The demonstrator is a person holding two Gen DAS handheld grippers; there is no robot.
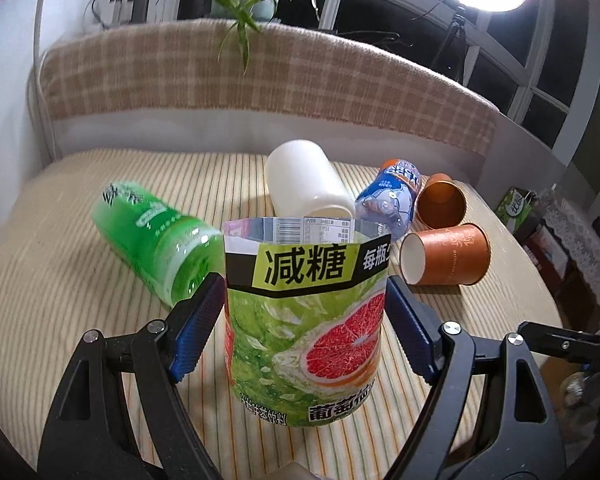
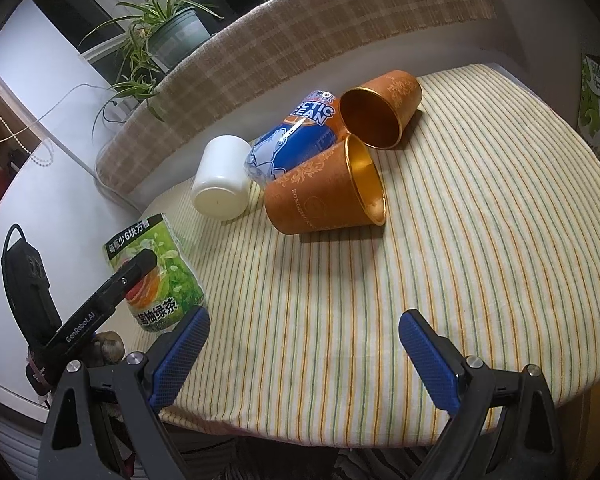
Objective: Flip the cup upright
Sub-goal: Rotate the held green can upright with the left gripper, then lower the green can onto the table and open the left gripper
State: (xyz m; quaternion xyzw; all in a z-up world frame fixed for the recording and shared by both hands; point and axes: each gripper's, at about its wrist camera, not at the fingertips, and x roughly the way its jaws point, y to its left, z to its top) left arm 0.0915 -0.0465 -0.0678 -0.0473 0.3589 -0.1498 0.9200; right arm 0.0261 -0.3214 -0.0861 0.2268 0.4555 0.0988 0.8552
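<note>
Our left claw (image 1: 305, 320) has its blue pads spread on each side of the grapefruit cup (image 1: 300, 320), very near its walls, but we cannot say they press it. This cup looks cut from a drink bottle; it stands with the open mouth up on the striped surface (image 2: 480, 240), near the left edge. Our right claw (image 2: 304, 352) is spread wide and holds nothing.

We judge the cup light and thin, with a soft wall that can buckle and a smooth label that may slip. So a gentle hold at the middle of the wall seems best.

On the label we read "减糖", and "每瓶少6块方糖" on the other side. Behind it lie a white cup (image 2: 222, 180), two orange cups (image 2: 324, 196) marked "RONGZHUAN" as far as we can read, a blue "ARCTIC OCEAN" bottle (image 2: 288, 144), and a green bottle (image 1: 156, 236).
</note>
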